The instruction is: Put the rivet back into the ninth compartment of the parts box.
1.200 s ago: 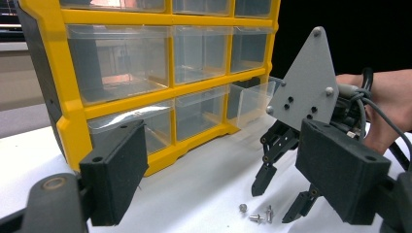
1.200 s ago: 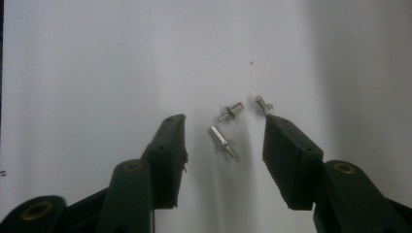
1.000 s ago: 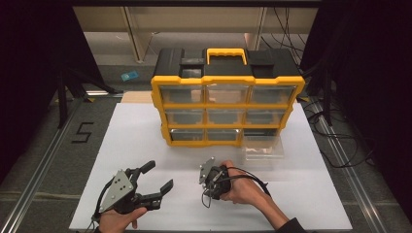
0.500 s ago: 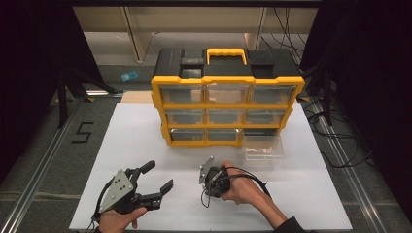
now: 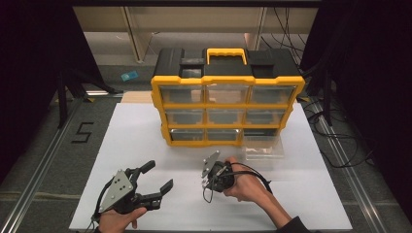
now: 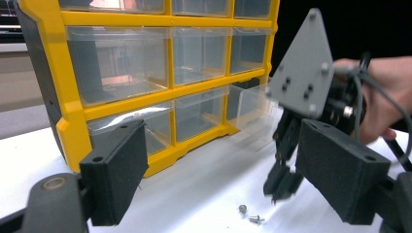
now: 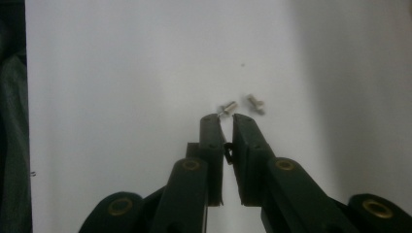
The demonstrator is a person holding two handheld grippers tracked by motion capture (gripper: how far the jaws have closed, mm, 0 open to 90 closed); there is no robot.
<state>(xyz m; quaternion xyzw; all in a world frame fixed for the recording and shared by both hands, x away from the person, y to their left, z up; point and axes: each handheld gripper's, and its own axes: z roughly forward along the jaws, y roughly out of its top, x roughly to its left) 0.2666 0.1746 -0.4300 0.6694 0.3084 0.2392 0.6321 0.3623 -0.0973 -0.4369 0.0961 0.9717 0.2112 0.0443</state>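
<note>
Evenly lit white table against dark surroundings; the close views are soft and partly blurred.

In the high view, light from above brightens the white table (image 5: 145,131), while both side edges of the picture fall to near black. The yellow organizer (image 5: 227,104) casts a faint shadow at the table's far edge. In the left gripper view, its clear drawers carry pale glare and the near jaws are blurred. In the right gripper view, two small screws (image 7: 241,105) look fuzzy, and a grey shadow covers the table's right side.
</note>
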